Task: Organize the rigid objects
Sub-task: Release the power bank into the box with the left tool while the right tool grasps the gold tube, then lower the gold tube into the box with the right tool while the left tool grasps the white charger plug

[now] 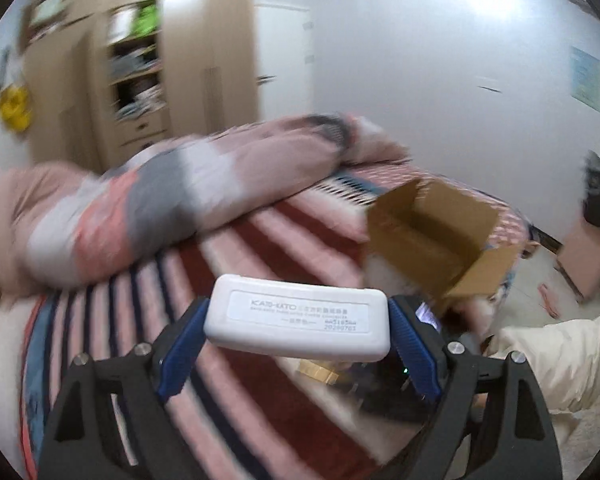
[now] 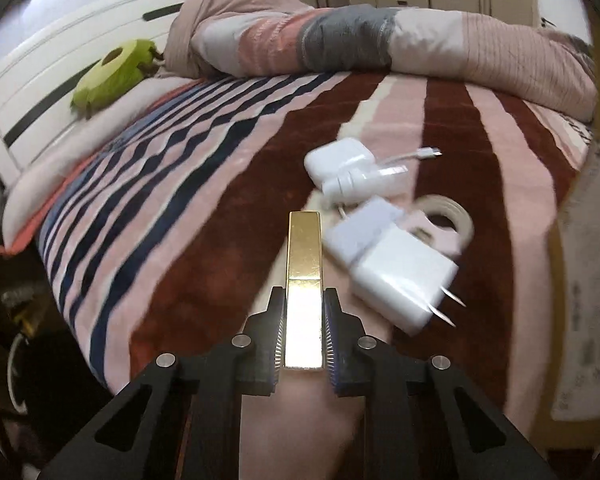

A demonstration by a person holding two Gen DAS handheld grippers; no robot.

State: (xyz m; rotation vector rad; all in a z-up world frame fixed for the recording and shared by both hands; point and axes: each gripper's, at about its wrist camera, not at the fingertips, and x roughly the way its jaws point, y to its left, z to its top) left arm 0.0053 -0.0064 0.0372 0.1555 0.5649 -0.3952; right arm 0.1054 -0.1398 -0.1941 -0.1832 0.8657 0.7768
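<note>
Left tongs [image 1: 298, 322]: clamped on white case [image 1: 298, 322], end to end, carried towards open box [image 1: 436, 236]. Right tongs [image 2: 303, 320]: clamped on gold bar [image 2: 303, 272], lifted above chargers [image 2: 400, 276].

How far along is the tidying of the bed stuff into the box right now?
Nothing visibly boxed yet; the cardboard box interior looks bare. In hand: left gripper clamps a white case, right gripper a gold bar. Left on the bed: two white chargers and a tape roll.

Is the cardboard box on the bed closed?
No, the cardboard box lies with its flaps open, its bare inside showing in the left wrist view.
</note>
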